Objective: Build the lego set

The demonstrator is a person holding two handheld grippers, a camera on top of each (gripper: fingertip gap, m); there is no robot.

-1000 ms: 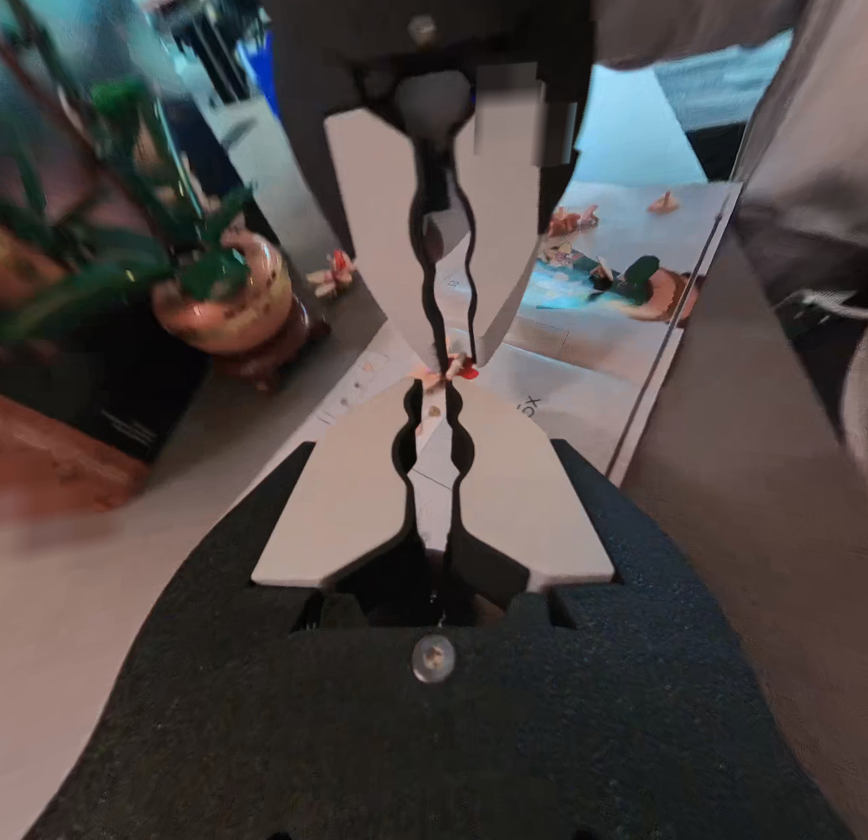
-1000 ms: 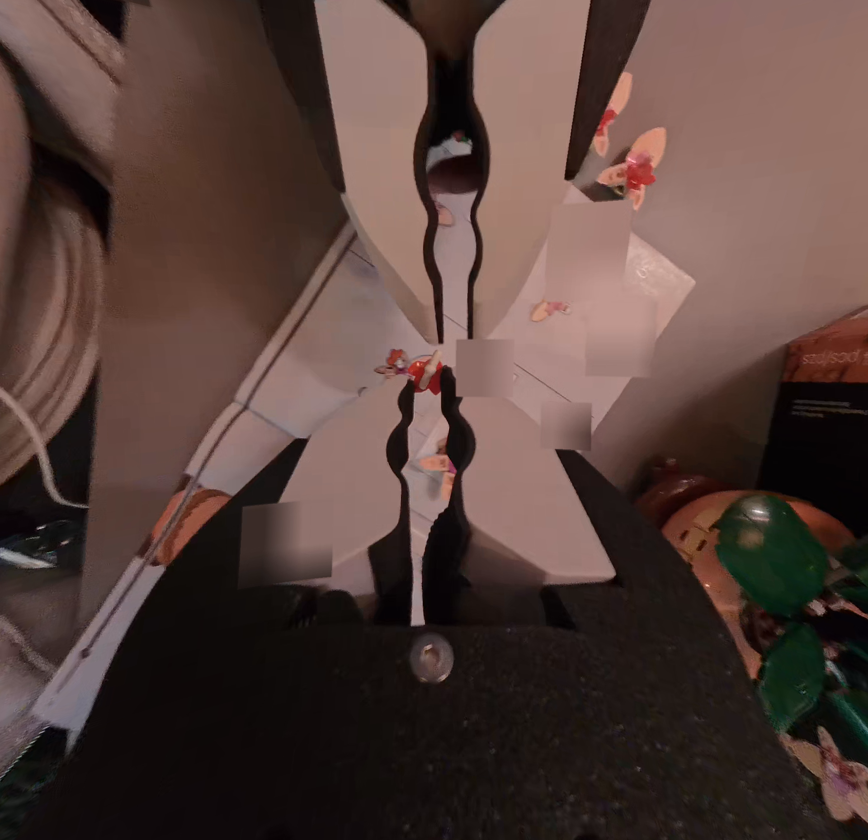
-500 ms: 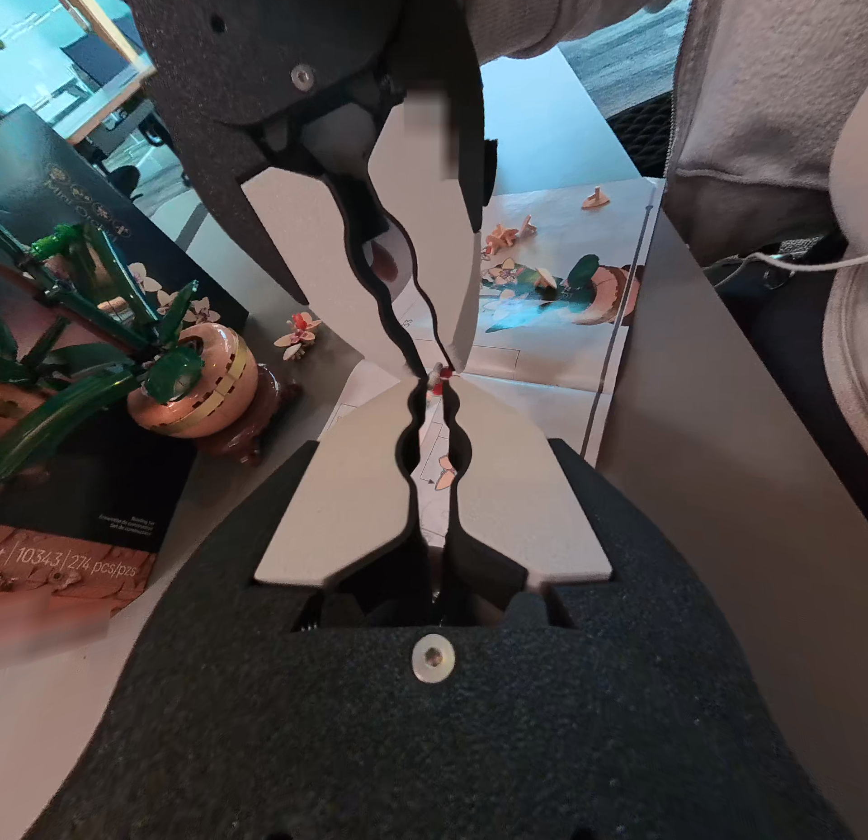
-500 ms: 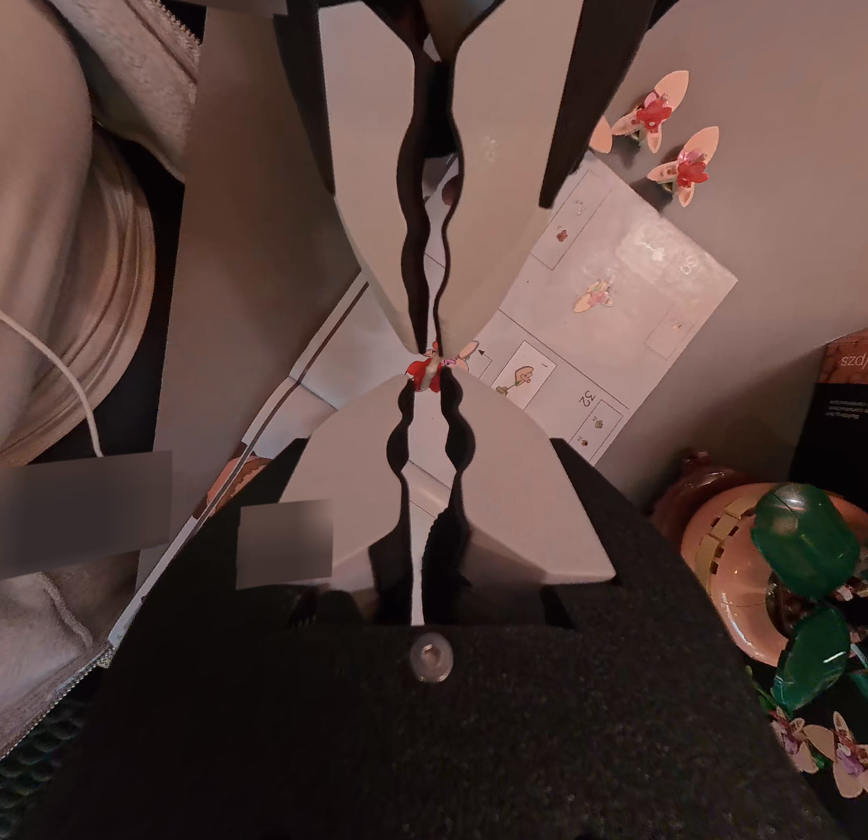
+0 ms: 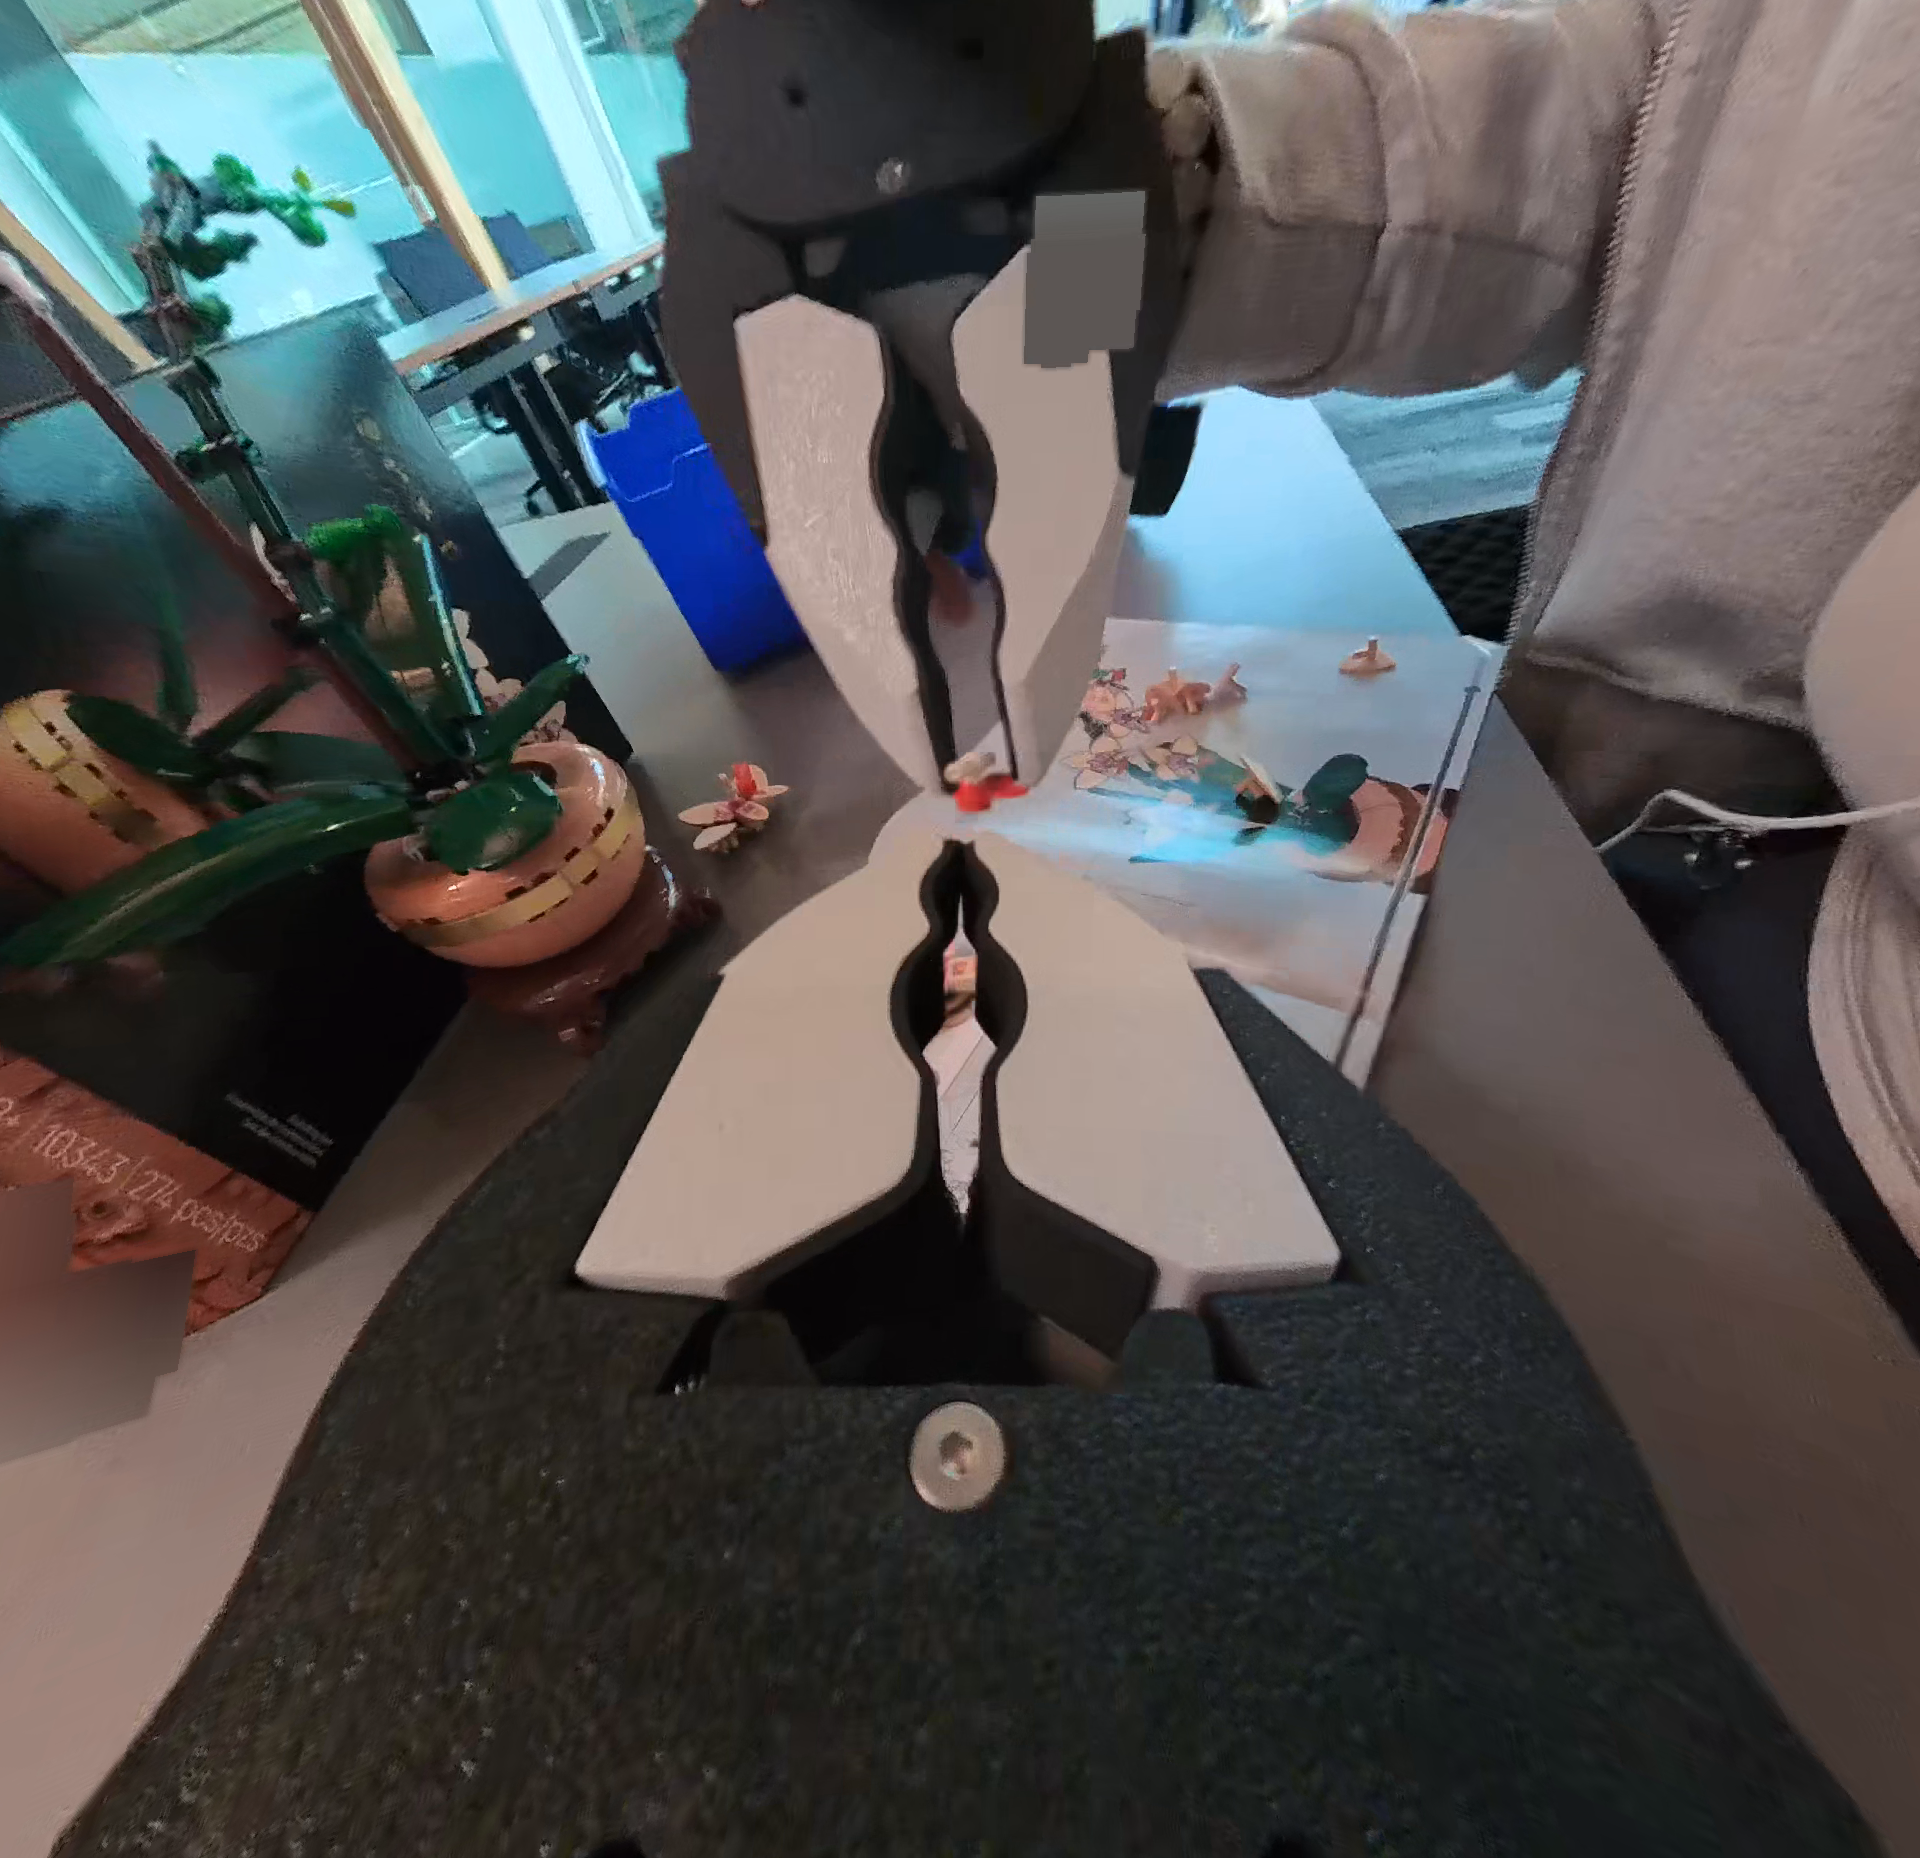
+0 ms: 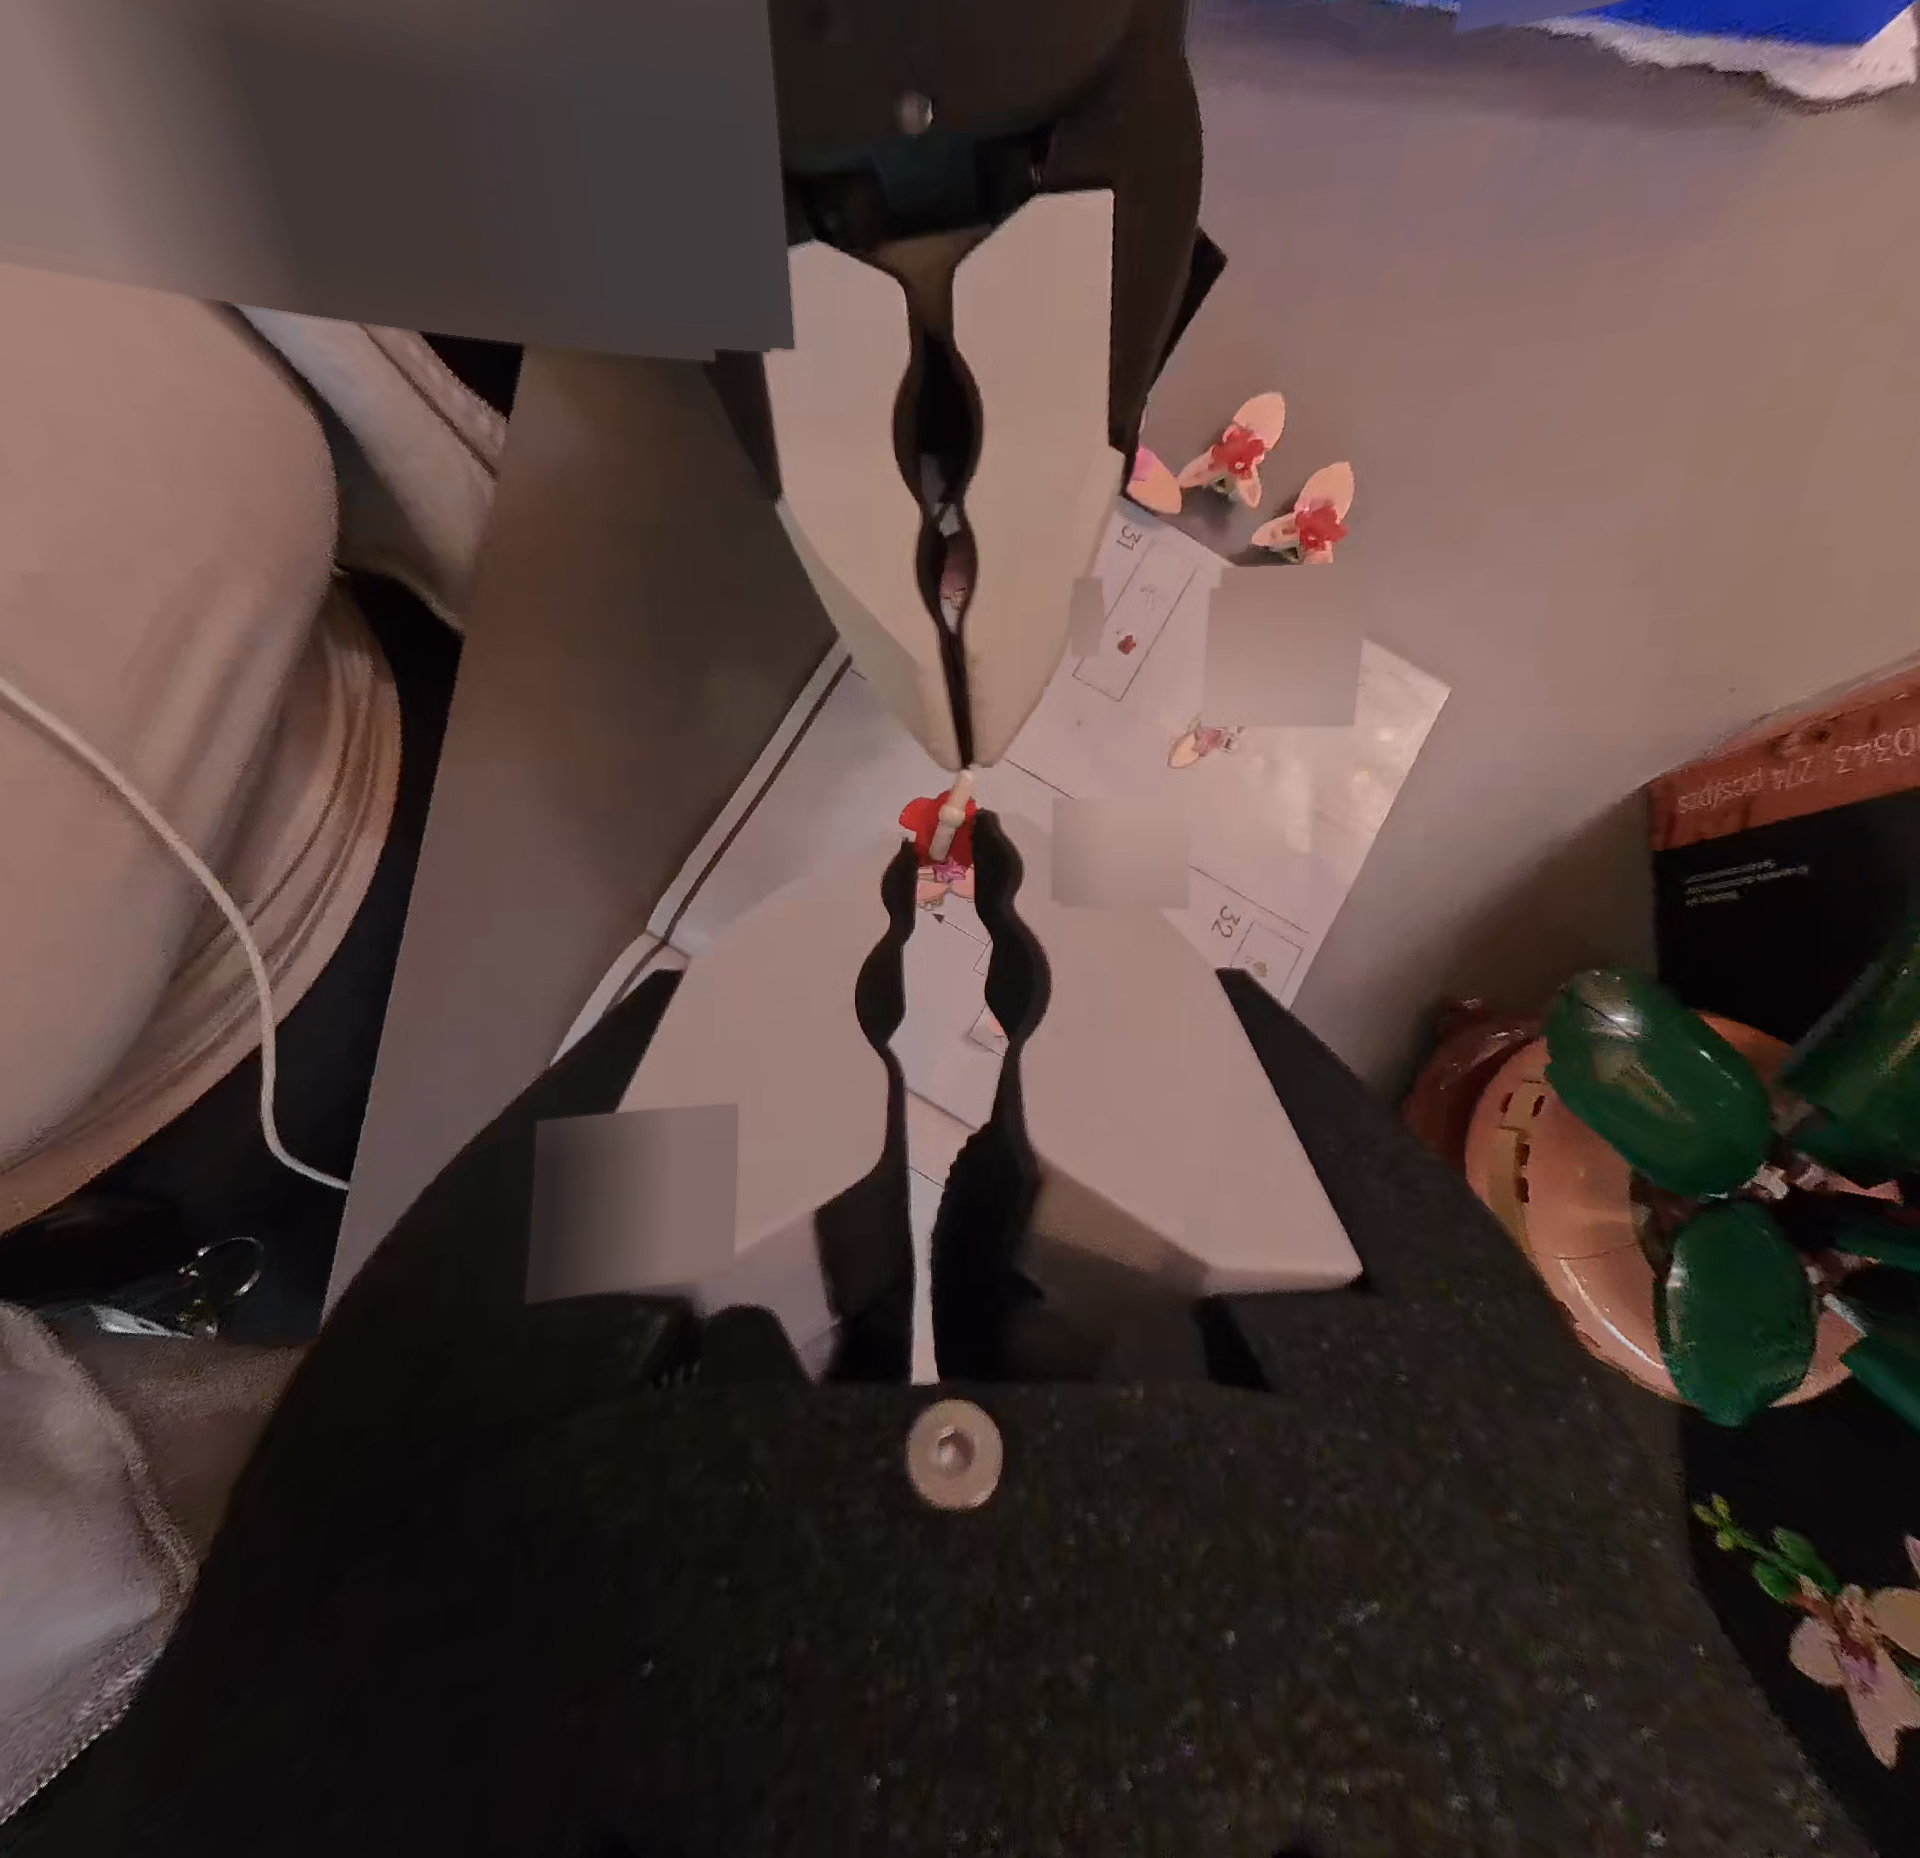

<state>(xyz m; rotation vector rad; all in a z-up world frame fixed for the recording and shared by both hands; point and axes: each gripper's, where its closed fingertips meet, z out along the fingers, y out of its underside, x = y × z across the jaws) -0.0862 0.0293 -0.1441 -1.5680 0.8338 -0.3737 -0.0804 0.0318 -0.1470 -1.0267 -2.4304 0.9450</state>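
Past the right gripper's (image 6: 951, 852) side stands a round pink brick pot (image 6: 1558, 1258) with dark green brick leaves (image 6: 1652, 1091) in it. The open paper booklet (image 6: 1247, 769) lies under both grippers. Each is pinched tight, tip to tip. The right one grips a small red flower piece (image 6: 935, 821); the left gripper (image 5: 961, 847) pinches its thin white peg (image 6: 956, 800). I think a flower is being joined; next, press gently together.

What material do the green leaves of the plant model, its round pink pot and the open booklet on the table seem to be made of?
Green leaves: probably hard glossy plastic, because they carry sharp bright highlights. Pink pot: likely the same kind of plastic, smooth, built from curved segments with visible seams and pale bands. Booklet: printed paper, lying flat with a fold line; a slight sheen suggests a coated page.
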